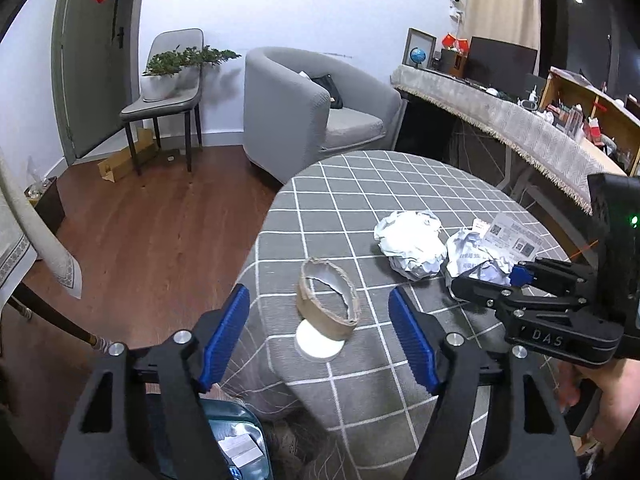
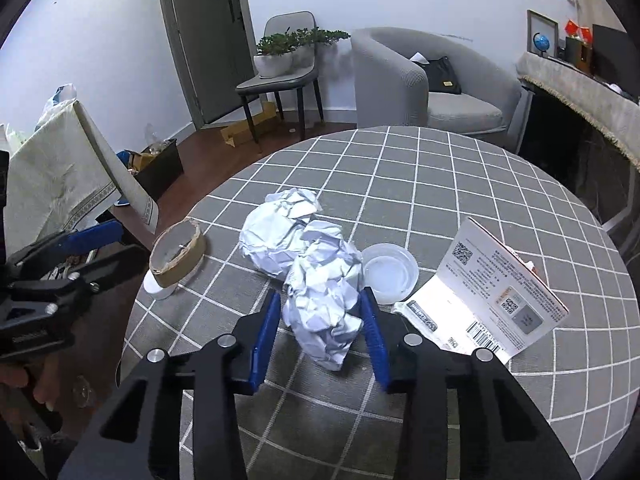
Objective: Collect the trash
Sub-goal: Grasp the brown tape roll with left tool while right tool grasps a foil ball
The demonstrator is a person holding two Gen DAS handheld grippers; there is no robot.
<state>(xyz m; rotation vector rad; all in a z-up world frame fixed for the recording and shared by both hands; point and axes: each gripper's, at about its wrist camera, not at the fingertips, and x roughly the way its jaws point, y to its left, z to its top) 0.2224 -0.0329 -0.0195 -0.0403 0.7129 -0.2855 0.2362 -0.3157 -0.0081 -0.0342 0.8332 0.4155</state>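
On a round table (image 2: 460, 168) with a grey checked cloth, the right gripper (image 2: 322, 316) has its blue fingers closed against a crumpled paper ball (image 2: 324, 300), apparently gripping it. Left of it, the left gripper (image 1: 320, 332), fingers spread apart, faces a cardboard tape roll (image 1: 326, 306) near the table edge.

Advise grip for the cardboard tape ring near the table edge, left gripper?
Pinch the cardboard tape ring across its outer wall, left gripper coming from the near table edge. It lies tilted on a white lid, hole upward, and the open jaws likely already span it.
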